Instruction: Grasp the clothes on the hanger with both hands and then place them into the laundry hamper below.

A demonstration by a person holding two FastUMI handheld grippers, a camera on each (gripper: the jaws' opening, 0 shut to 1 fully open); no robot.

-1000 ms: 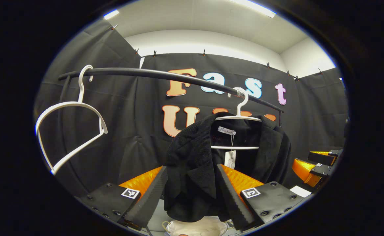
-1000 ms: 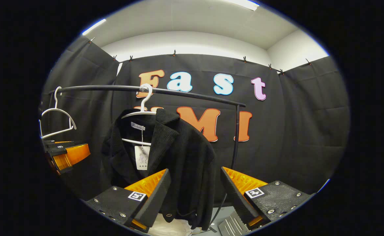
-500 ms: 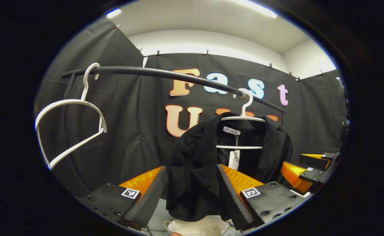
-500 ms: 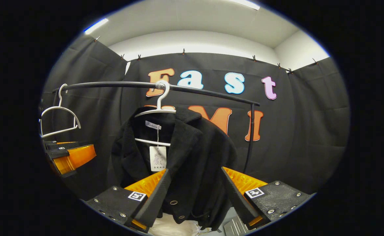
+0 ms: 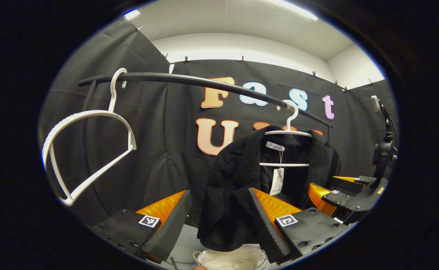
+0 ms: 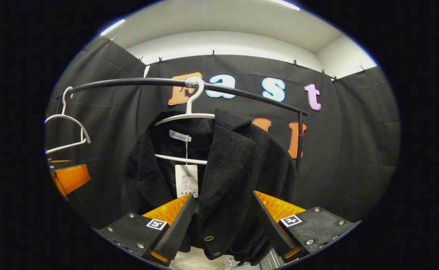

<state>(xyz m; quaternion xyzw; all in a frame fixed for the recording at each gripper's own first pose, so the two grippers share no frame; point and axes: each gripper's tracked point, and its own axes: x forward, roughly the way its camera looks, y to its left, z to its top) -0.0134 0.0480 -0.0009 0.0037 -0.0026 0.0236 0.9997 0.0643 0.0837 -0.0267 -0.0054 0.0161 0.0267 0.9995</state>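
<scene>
Left gripper view: the left gripper [image 5: 219,217] is spread, the black jacket's [image 5: 234,187] front panel hanging between its fingers. The jacket hangs on a white hanger [image 5: 289,131] from the black rail [image 5: 189,80]; an empty hanger [image 5: 88,150] sits at 9 o'clock. At 6 o'clock the white hamper [image 5: 230,258] is cut off. Right gripper view: the right gripper [image 6: 221,221], spread, straddles the jacket's other lapel.

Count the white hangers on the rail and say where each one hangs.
2. An empty hanger hangs near the rail's left end. The other hanger sits further right along the rail, carrying the black jacket. Any others beyond the frames cannot be ruled out.
</scene>
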